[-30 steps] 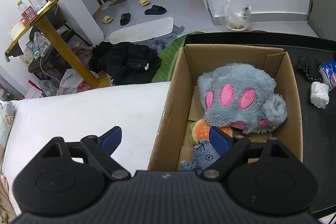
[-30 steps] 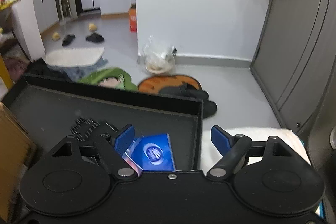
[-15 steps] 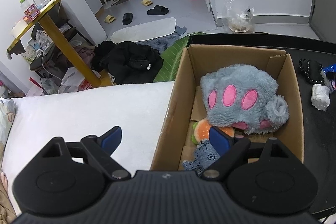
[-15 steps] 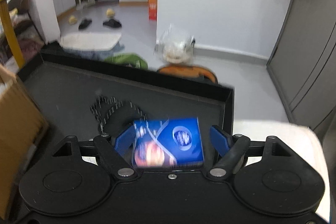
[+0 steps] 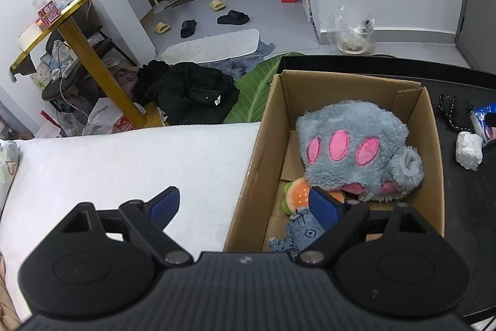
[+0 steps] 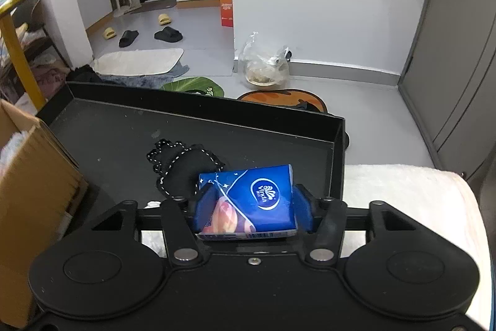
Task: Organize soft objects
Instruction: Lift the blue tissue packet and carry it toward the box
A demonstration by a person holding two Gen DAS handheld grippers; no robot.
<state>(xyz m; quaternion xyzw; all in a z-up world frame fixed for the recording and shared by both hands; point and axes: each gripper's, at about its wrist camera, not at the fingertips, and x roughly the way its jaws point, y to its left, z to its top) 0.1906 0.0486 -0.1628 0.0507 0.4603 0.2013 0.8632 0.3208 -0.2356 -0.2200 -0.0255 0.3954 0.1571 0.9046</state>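
The right gripper (image 6: 251,203) is clamped on a blue tissue pack (image 6: 248,200), one blue pad pressing each short end so the soft pack sits square between them and cannot twist; it appears raised just above the black tray (image 6: 124,129), near its right wall, which suits a carry toward the cardboard box (image 5: 272,120). The left gripper (image 5: 245,203) holds nothing, its jaws spread wide, and hovers over the box's near left wall, probably waiting its turn. In the box lie a grey plush paw (image 5: 356,145) with pink pads, a small burger toy (image 5: 297,194) and a blue denim doll (image 5: 303,231), so the box is likely the place for soft things. A black cord (image 6: 179,157) and a crumpled white wad (image 5: 469,149) lie loose on the tray. Box and tray rest on a white towel-like cover (image 5: 124,163). Beyond is a cluttered room: grey floor, slippers (image 5: 232,18), a pile of dark clothes (image 5: 189,92), a yellow-legged table (image 5: 90,61), white cabinets.
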